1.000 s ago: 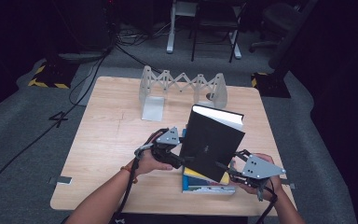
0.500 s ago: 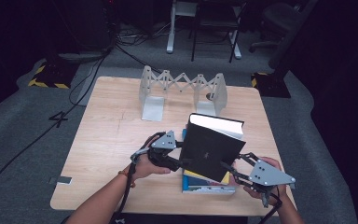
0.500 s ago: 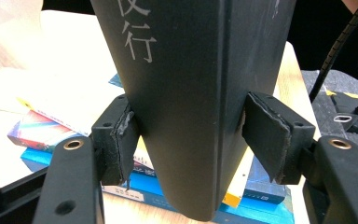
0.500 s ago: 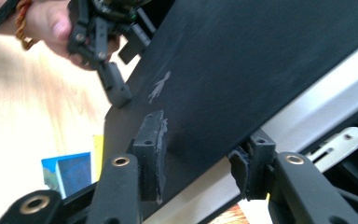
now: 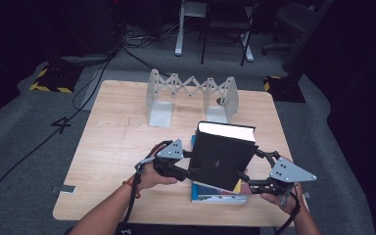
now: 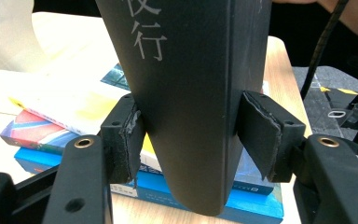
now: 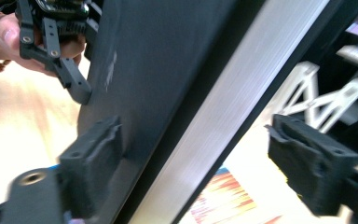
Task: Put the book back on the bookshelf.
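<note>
Standing upright on its lower edge, the black book (image 5: 223, 154) rests on a short stack of books (image 5: 218, 193) near the front edge of the worktop (image 5: 122, 142), between the left hand-held gripper (image 5: 188, 169) and the right hand-held gripper (image 5: 245, 177).

The high view alone gives the layout: the book's white page edges face up, and a white folding book rack (image 5: 191, 93) stands well beyond both hand-held grippers, with nothing in its slots.

The left gripper view adds what the high view cannot: the book's spine (image 6: 191, 93) with pale printed characters sits between the two pads, which touch or nearly touch the covers on either side, so this hand-held gripper is clamped on the black book. Below its jaws lie the stacked books (image 6: 74, 121), a blue one at the bottom.

The right gripper view shows the book's fore-edge (image 7: 233, 107) running slantwise between its jaws. One pad (image 7: 95, 154) lies against the black cover; the other pad (image 7: 307, 158) stands well clear of the pages, so this hand-held gripper is apart. The left hand-held gripper (image 7: 70, 70) shows farther off, on the book's far edge.

Compared with a second ago, the book has sunk lower onto the stack and tilts less. The left jaws have just been closing on the book, and the right jaws have just been opening, with the book between them.
</note>
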A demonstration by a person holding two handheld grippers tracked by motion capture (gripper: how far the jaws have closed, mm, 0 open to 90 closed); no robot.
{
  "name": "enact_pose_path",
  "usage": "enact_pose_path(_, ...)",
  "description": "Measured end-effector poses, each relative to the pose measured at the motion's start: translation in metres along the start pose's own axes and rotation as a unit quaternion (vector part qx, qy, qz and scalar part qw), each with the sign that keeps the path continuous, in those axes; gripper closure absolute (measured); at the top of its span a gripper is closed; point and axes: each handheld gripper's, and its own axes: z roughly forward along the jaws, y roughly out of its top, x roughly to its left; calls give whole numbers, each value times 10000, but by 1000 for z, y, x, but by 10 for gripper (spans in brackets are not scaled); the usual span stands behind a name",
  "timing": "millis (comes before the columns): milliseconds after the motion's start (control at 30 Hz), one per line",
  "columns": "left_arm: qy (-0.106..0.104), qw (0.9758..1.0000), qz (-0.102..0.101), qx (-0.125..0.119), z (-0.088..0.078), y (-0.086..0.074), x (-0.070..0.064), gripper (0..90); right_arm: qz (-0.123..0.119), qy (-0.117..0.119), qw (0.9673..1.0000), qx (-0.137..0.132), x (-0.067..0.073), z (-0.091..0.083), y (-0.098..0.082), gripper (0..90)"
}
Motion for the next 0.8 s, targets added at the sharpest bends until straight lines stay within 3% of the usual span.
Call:
enact_pose_path(167,-38,10000,42,-6,-1,-1,0,426,430,487,9978,139,-4,15,-10,156)
enact_pose_path(400,-15,9999,-14,-121,0,1,0,414,377,561,9975,199,-1,16,-9,229)
enact_pose_path(533,39,9998,-26,-198,2,6,-2,384,268,712,9970,169,3,15,-8,340)
enact_pose_path(800,-97,9992,-53,-381,2,14,1,372,239,849,9959,181,3,16,-6,366)
